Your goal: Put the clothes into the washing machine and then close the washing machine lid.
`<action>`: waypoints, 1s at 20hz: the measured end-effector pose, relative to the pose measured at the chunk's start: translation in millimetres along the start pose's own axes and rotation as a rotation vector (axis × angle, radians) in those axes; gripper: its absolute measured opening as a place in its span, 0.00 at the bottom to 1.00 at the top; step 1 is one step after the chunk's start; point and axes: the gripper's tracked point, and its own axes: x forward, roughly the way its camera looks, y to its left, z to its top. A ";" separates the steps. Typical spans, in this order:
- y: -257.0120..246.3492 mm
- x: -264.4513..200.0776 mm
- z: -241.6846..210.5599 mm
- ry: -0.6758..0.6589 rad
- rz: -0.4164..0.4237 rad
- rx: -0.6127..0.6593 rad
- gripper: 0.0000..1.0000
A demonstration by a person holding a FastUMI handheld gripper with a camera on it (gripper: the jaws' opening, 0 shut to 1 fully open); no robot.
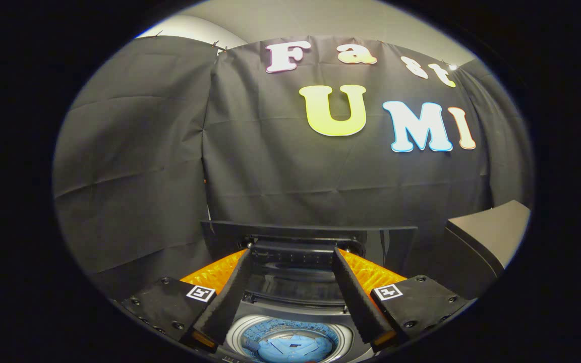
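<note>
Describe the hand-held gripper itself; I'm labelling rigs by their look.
The hand-held gripper has two long, flat fingers that slant apart toward the camera. Behind each sits an orange ribbed panel, and each dark, bolted base block carries a square black-and-white marker tag.

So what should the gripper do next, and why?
Probably move the gripper forward to the raised lid and close on its edge to pull it down. The fingers stand open with nothing between them, light blue clothes appear to lie in the drum below, and the lid stands upright just beyond the fingers.
</note>
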 end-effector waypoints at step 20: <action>-31.6 127.3 29.4 0.053 -0.154 0.040 0.99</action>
